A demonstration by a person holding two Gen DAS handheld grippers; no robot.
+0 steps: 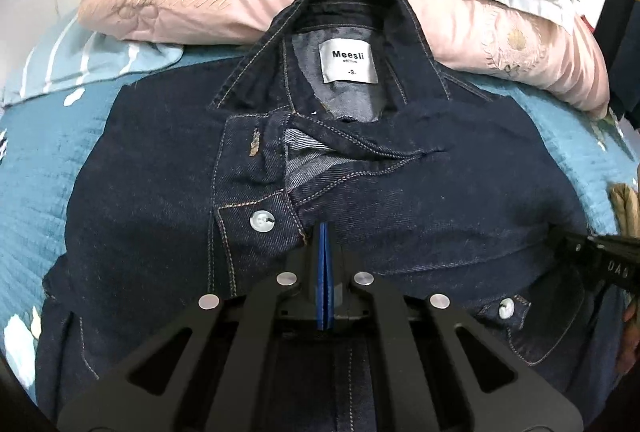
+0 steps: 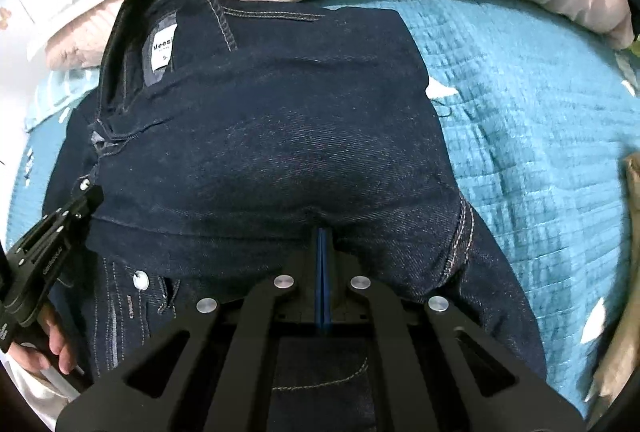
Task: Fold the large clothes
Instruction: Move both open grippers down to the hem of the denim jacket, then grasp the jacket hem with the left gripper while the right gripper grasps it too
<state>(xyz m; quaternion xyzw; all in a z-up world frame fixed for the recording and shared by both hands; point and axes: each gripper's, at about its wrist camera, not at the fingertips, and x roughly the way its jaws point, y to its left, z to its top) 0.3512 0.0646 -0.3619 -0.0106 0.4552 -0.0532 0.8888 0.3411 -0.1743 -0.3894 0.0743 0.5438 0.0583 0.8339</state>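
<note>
1. Denim jacket (image 1: 460,168) lies on the teal bedspread (image 2: 540,112), collar (image 1: 352,0) against the pink pillow (image 1: 520,40), side panels folded in over the front.
2. Risk: your left gripper (image 1: 323,232) and right gripper (image 2: 322,236) both have jaws fully together with their tips at the denim; whether either pinches cloth cannot be told. Pressing or dragging could shift the folded panels.
3. Risk: the folded panel may spring open.
4. Pose: both grippers pitch steeply down, side by side near the jacket's middle.
</note>
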